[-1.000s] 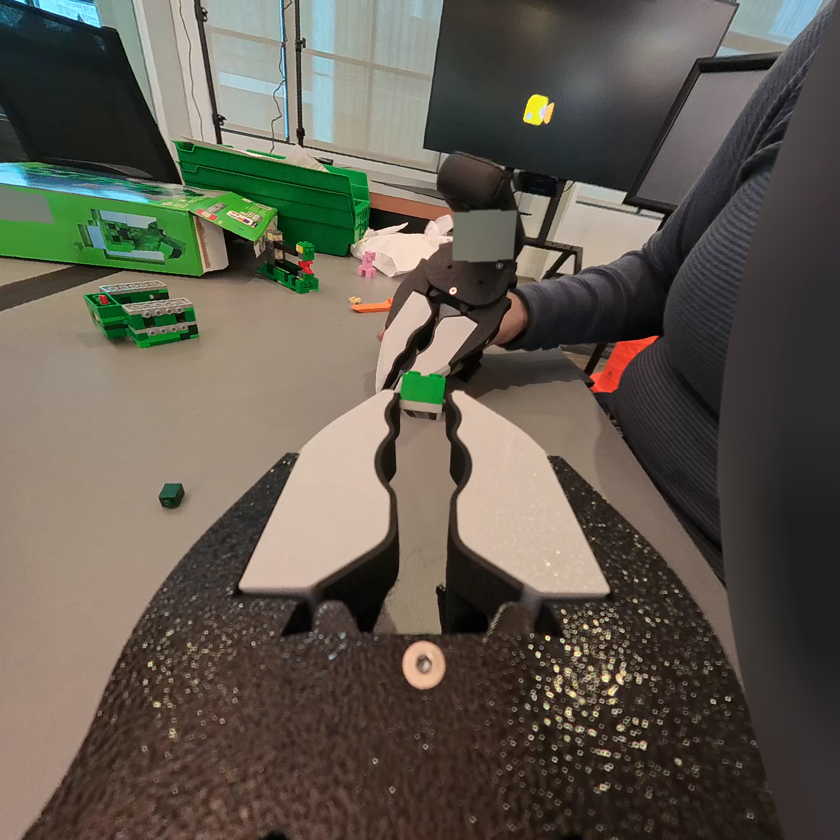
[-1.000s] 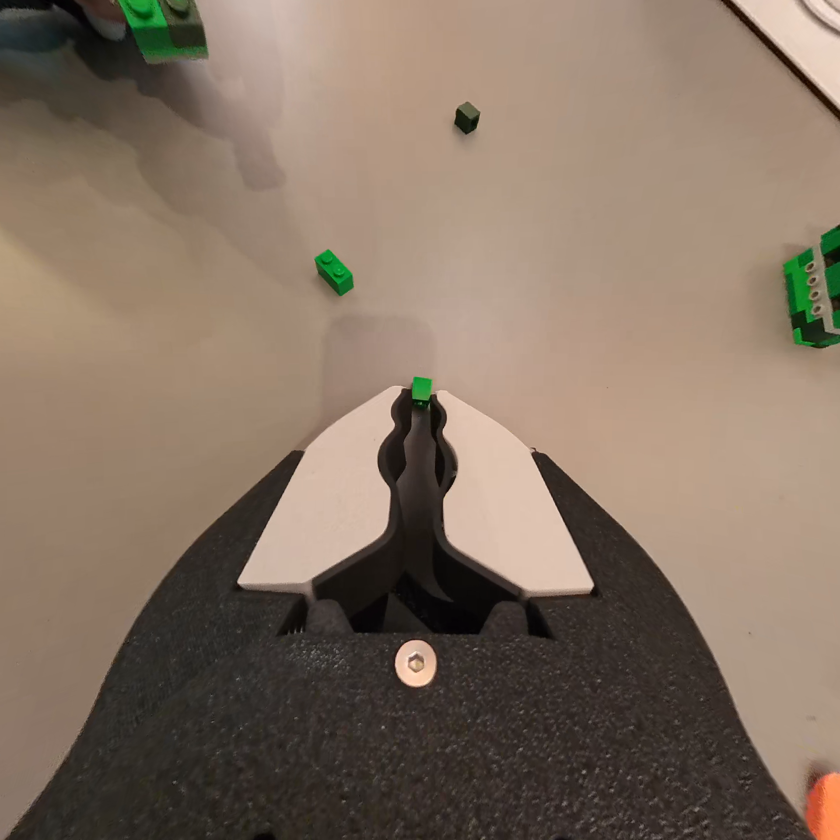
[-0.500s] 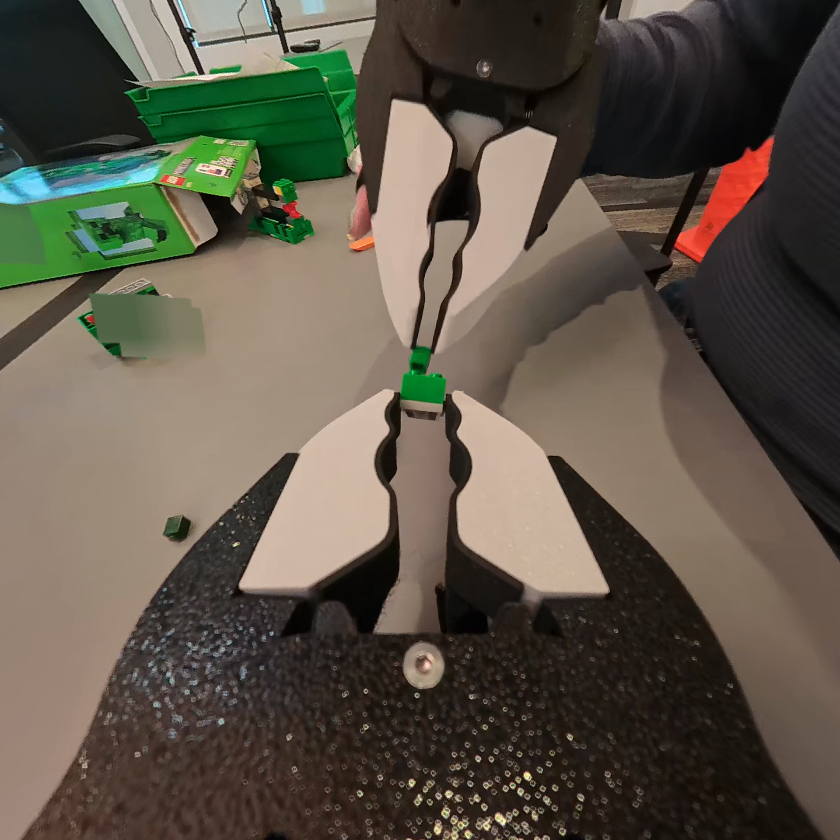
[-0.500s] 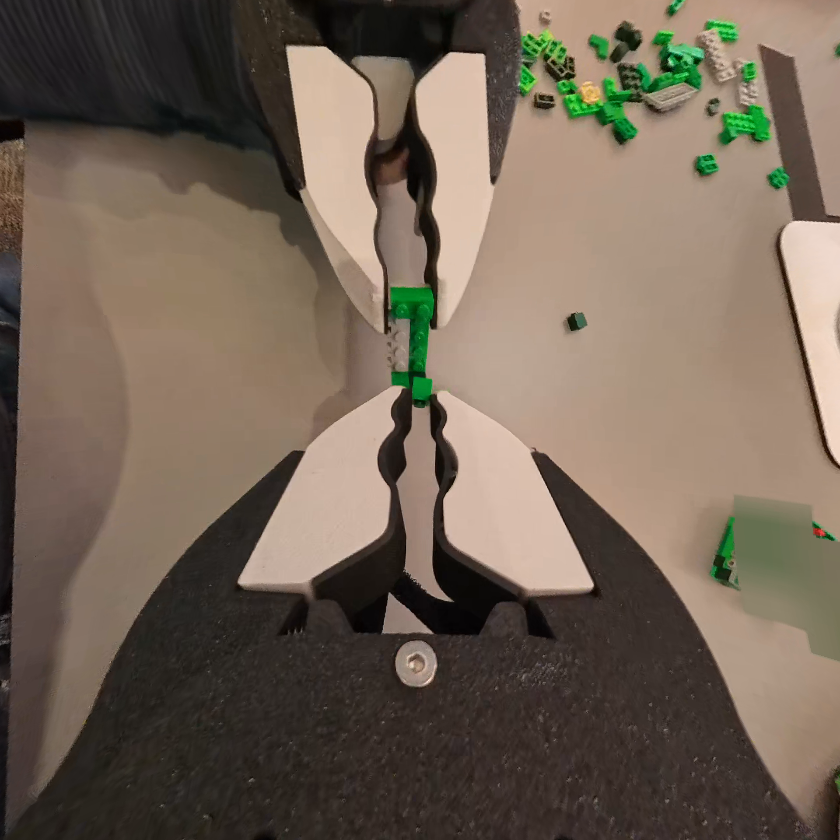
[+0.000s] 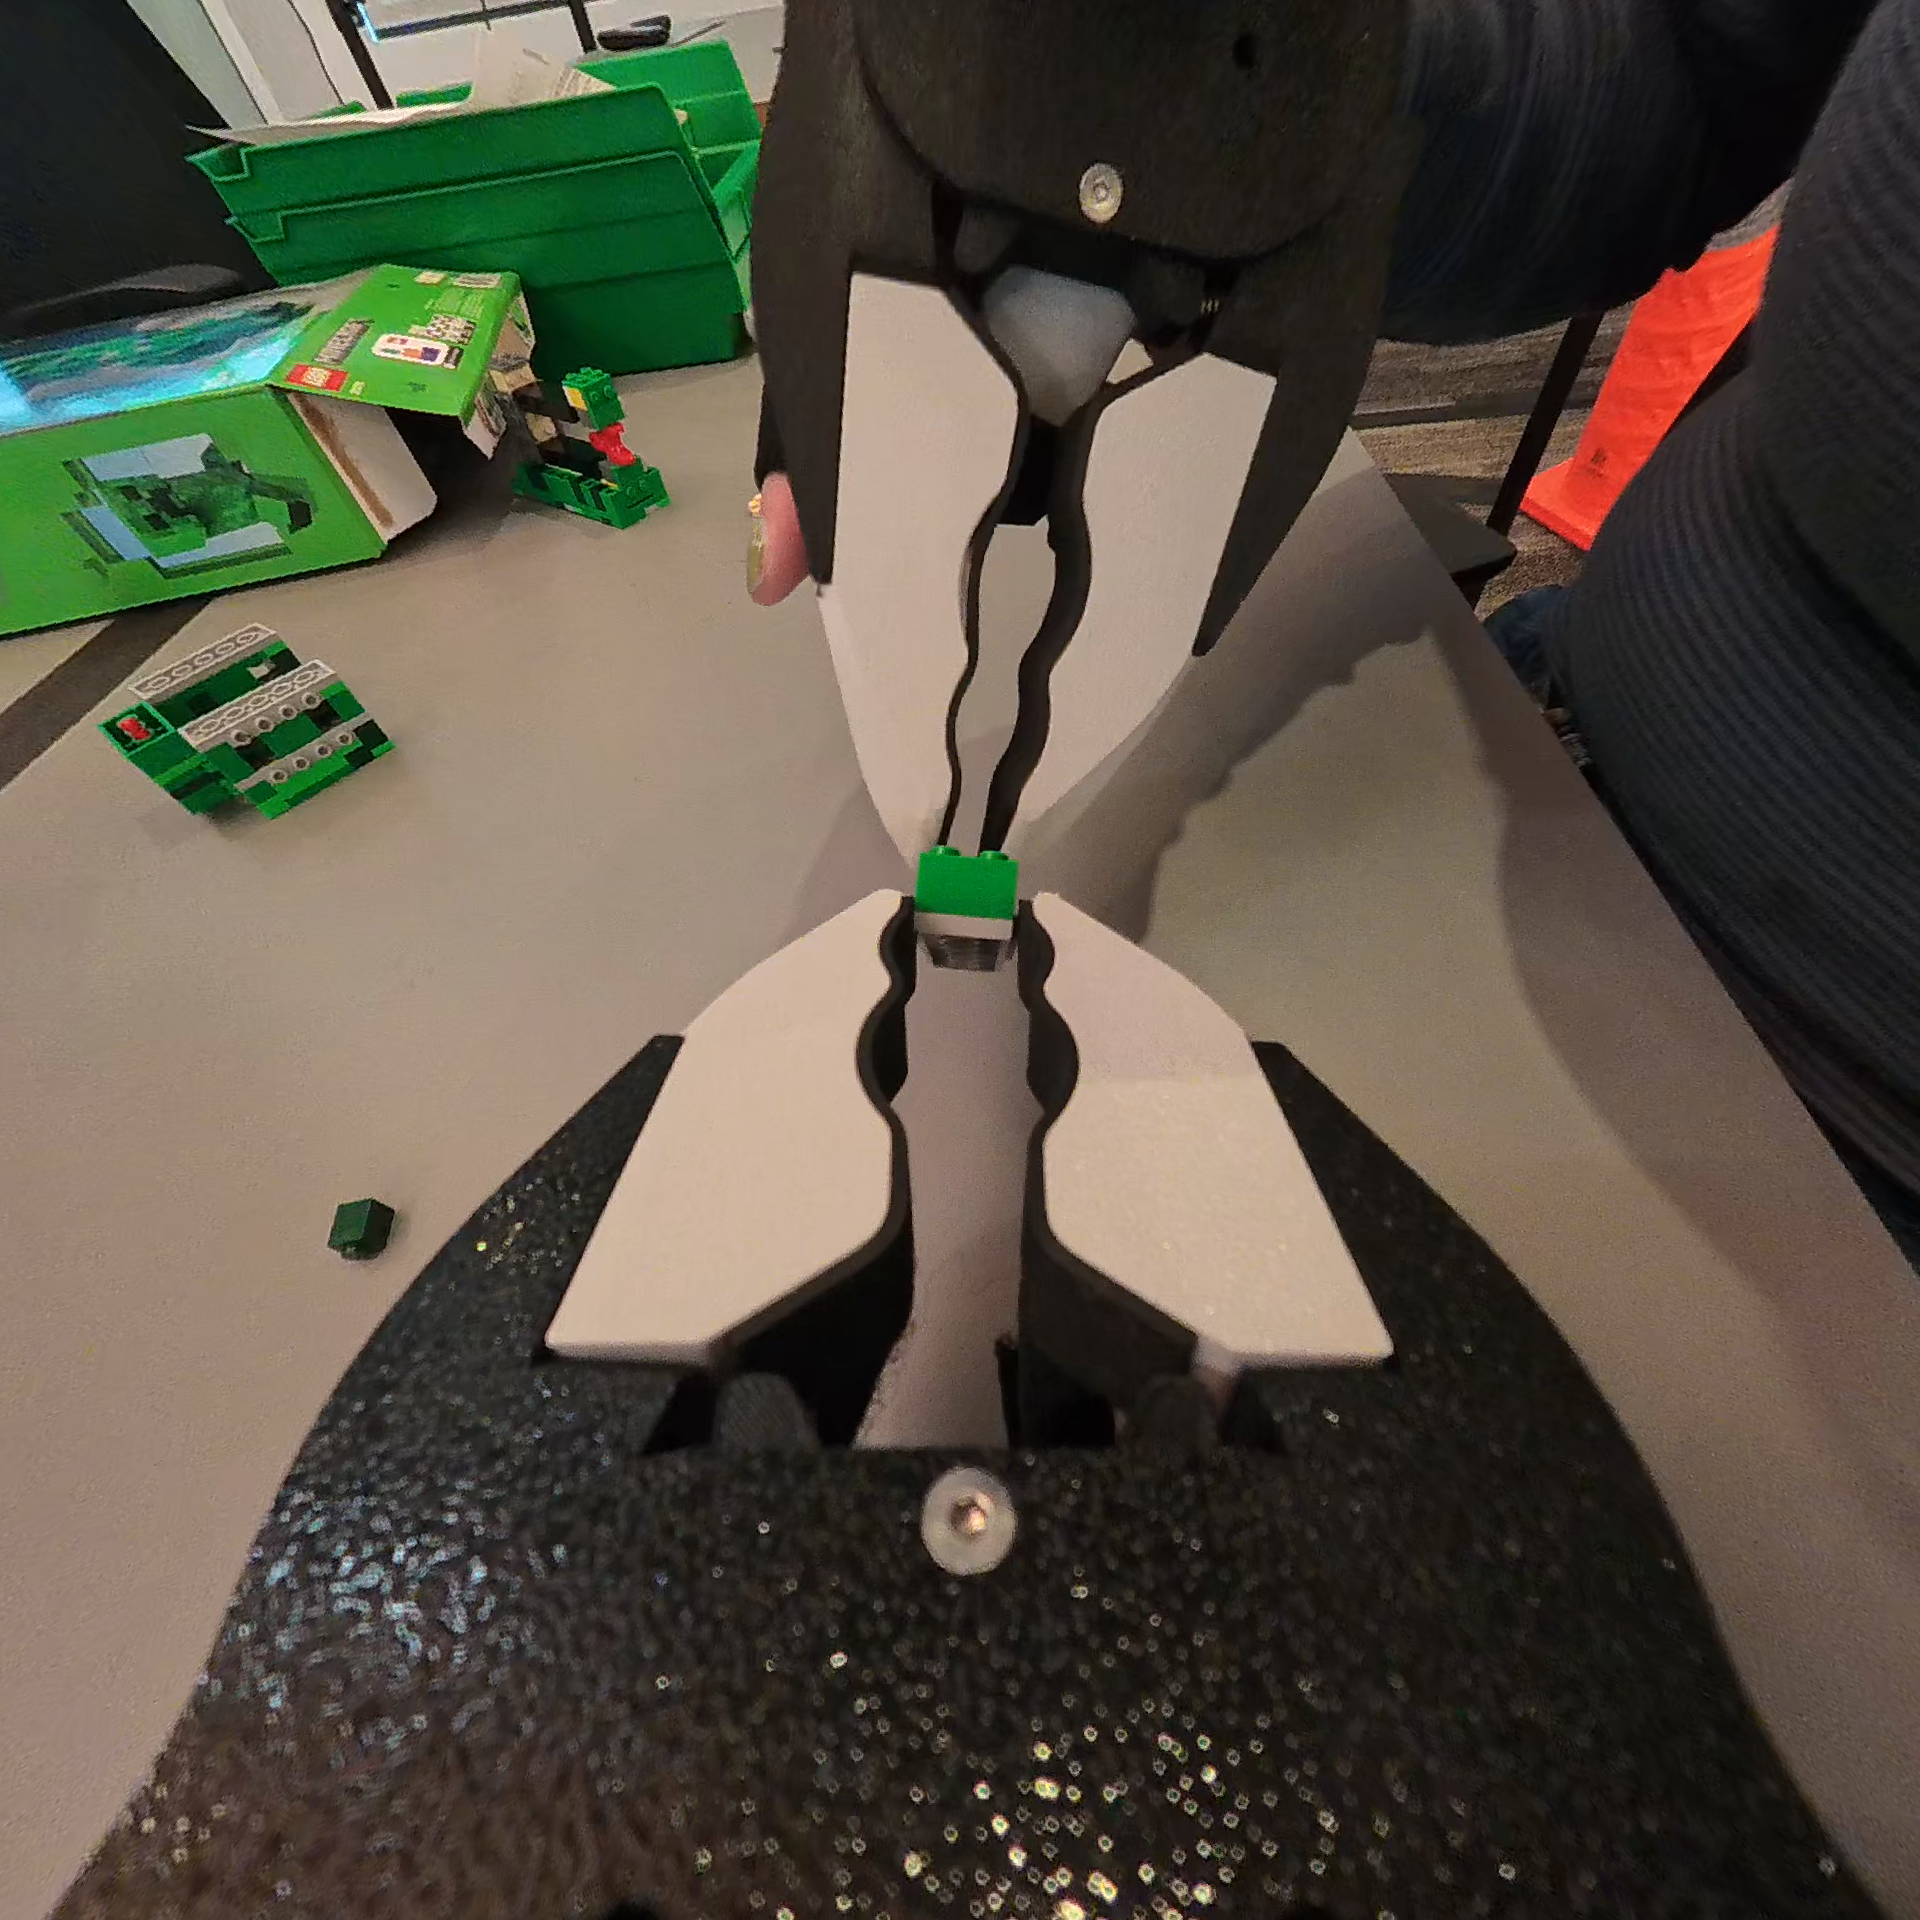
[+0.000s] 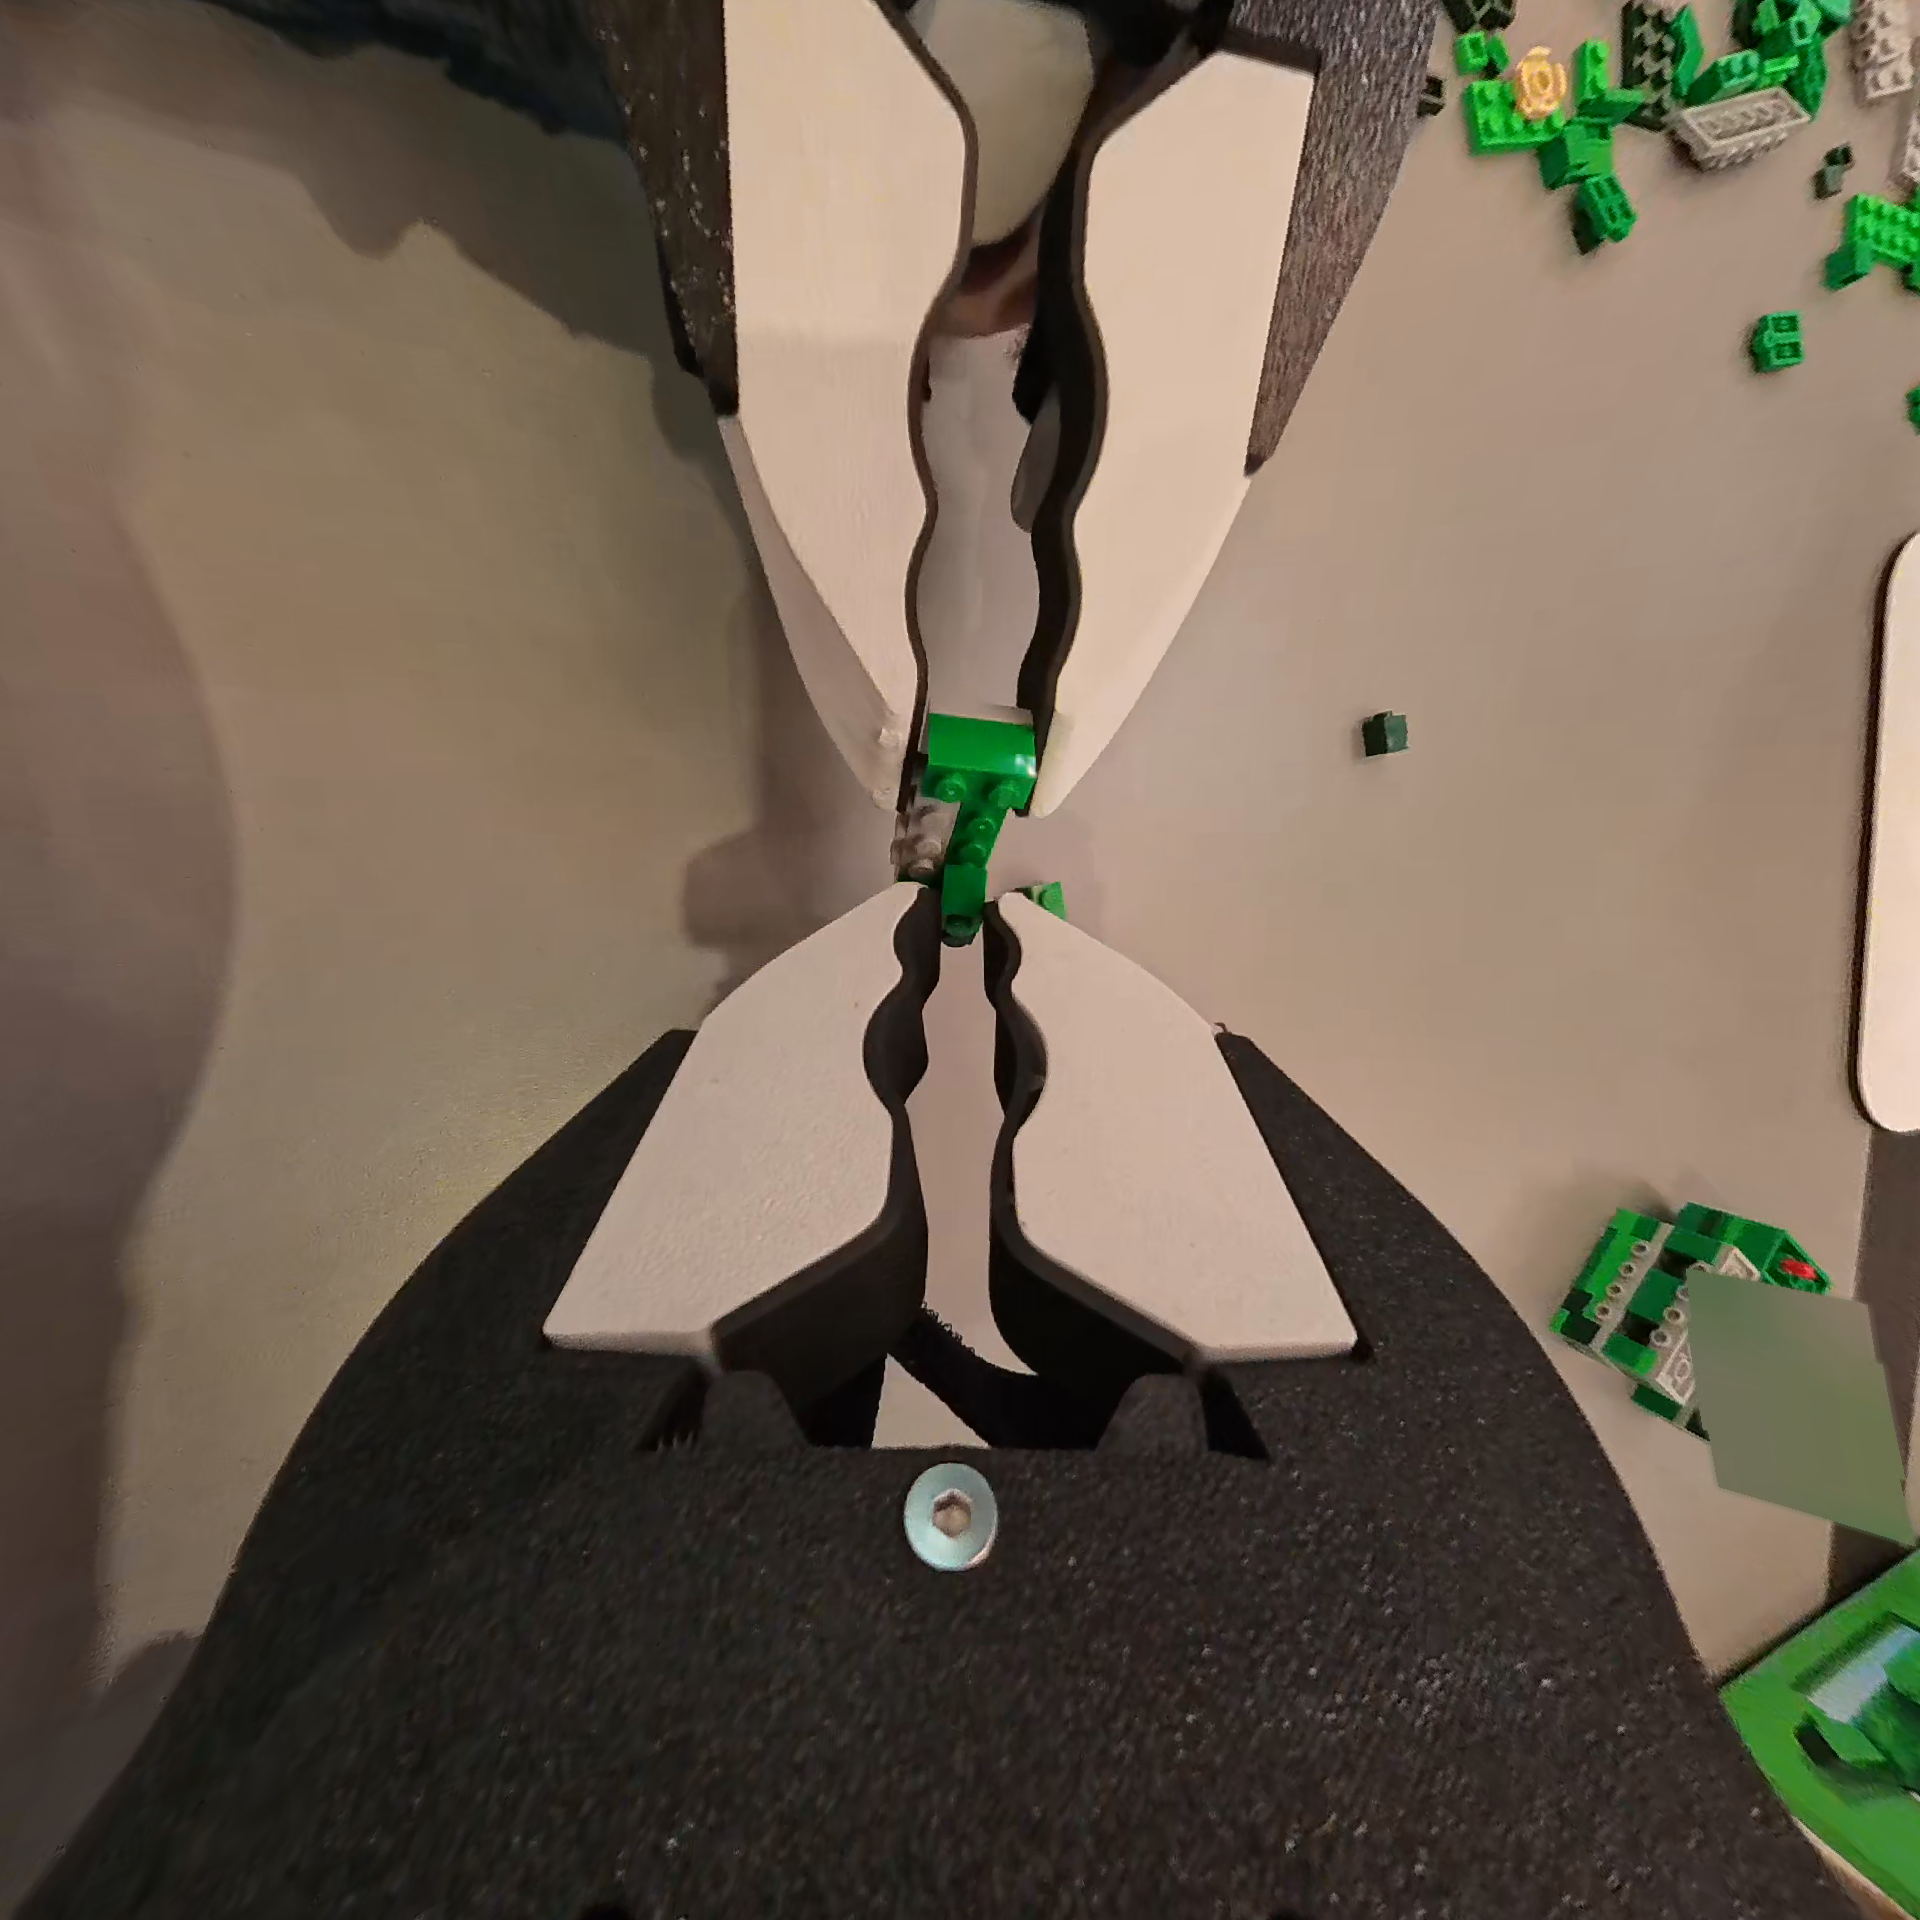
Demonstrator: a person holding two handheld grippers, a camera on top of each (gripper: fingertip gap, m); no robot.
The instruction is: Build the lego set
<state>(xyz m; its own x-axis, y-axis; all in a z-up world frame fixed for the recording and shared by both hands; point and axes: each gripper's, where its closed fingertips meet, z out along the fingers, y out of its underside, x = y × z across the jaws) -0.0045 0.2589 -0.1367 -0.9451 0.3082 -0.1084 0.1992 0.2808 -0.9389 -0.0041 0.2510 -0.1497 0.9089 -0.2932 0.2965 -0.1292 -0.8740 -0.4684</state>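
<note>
In the left wrist view my left gripper (image 5: 966,914) is shut on a small green and grey lego assembly (image 5: 964,883), held above the grey table (image 5: 520,1039). My right gripper (image 5: 971,836) comes in from above, tip to tip with it. In the right wrist view my right gripper (image 6: 956,914) is shut on a small green brick (image 6: 961,923). That brick touches the lower end of the assembly (image 6: 982,753), which the left gripper (image 6: 971,769) holds from the top of the frame. Whether the brick is seated, I cannot tell.
A green set box (image 5: 156,499), green bins (image 5: 499,208), a partial green build (image 5: 249,727) and a small figure build (image 5: 587,457) lie at the far left. A dark green piece (image 6: 1384,734) and loose bricks (image 6: 1621,104) lie on the table. A person sits at the right edge. My two grippers' fingertips are within a few centimetres of each other.
The right gripper swung from over the bare table to face the left gripper, then closed the last gap. Its small green brick now touches the assembly. The left gripper kept its hold.
</note>
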